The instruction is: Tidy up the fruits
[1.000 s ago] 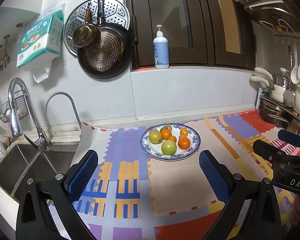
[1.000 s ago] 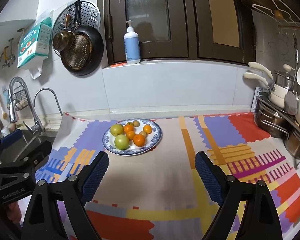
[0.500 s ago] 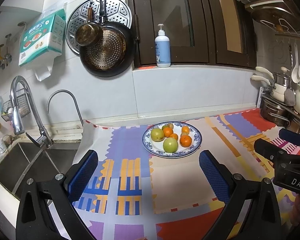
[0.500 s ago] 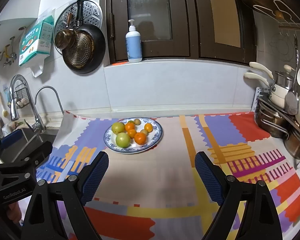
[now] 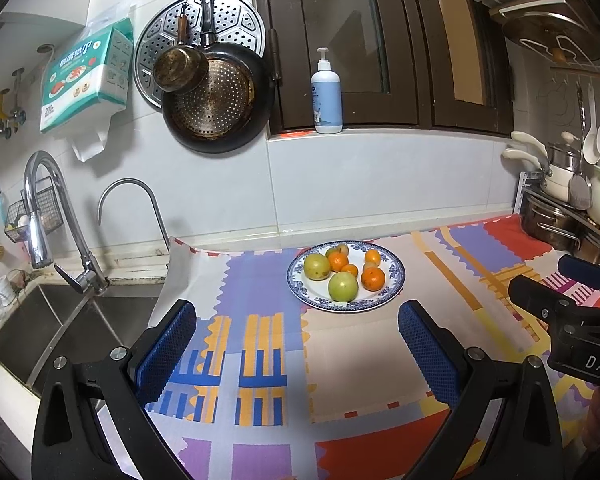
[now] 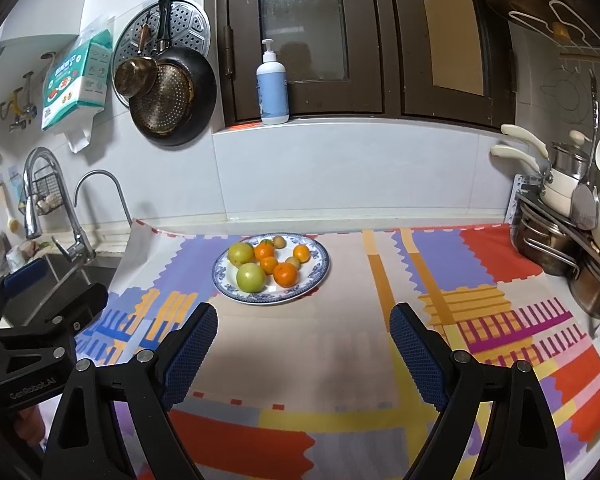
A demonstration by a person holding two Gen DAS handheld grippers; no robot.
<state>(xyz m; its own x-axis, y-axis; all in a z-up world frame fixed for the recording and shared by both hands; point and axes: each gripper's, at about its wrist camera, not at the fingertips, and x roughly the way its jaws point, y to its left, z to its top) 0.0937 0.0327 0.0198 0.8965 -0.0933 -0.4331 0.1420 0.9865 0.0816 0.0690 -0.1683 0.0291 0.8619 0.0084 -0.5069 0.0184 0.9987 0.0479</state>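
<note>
on the patterned surface [image 6: 340, 344] ahead of me sits the plate [image 6: 320, 268] of fruits [image 6: 285, 274], near the back wall; my left tool [image 5: 295, 340] and right tool [image 6: 304, 336] both gape wide, holding nothing.

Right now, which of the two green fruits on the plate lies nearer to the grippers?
The paler green fruit at the plate's front edge, beside the biggest orange; the yellower one sits behind it.

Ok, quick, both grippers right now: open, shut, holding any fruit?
Left gripper: jaws open, holding nothing.
Right gripper: jaws open, holding nothing.
All fruit sits on the plate.
</note>
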